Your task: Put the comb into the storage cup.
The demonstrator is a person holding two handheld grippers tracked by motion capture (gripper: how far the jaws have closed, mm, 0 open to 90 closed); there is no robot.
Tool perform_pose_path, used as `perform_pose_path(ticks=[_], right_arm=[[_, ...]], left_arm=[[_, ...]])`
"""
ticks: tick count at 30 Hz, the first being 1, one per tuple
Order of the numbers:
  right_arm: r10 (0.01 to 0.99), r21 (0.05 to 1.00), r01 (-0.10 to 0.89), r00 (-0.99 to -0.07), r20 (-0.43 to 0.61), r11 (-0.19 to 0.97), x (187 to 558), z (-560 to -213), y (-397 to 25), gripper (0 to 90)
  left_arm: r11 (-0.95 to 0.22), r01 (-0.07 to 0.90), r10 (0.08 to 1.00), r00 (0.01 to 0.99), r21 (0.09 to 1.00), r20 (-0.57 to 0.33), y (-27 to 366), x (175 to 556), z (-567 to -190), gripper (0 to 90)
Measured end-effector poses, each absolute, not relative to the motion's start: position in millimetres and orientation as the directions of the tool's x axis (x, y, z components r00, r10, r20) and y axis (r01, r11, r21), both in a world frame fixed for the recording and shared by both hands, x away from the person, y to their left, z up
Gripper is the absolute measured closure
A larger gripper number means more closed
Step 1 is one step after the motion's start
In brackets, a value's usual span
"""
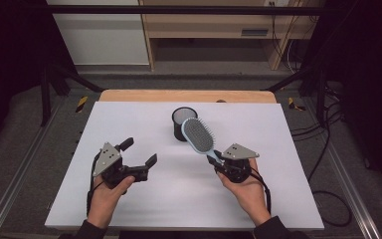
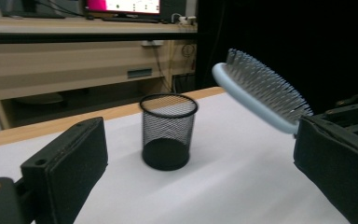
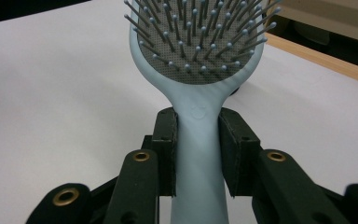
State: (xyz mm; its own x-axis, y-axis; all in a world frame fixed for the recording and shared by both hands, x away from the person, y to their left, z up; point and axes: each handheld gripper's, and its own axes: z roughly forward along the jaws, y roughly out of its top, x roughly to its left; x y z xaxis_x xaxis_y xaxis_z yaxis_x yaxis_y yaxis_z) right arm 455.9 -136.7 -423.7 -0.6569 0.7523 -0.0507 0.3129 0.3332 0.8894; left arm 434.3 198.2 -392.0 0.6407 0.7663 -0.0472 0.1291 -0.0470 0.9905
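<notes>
Pale-blue plastic hairbrush [image 1: 199,135] is clamped by its handle in the right gripper [image 1: 218,160], raised apparently just above the black mesh cup [image 1: 181,123]; the left gripper [image 1: 140,153] is held open, empty.

No text, label or number is readable.

A white table top [image 1: 129,209] lies on a wooden board [image 1: 129,95]. The floor [image 1: 35,134] around it is grey carpet. Behind the table stand a white cabinet [image 1: 99,35] and a light wooden shelf [image 1: 204,22]. Black cables [image 1: 323,149] run over the floor at the right side. The corners of the room are dark.
</notes>
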Motion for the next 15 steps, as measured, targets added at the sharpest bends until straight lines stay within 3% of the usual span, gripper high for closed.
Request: perform_pose_path(ticks=[15], right_arm=[[0.740, 0.926, 0.247, -0.671, -0.050, 0.286, 449, -420, -133, 69.6]], left_arm=[[-0.069, 0.129, 0.701, 0.712, 0.989, -0.044, 139, 447, -372, 2.1]])
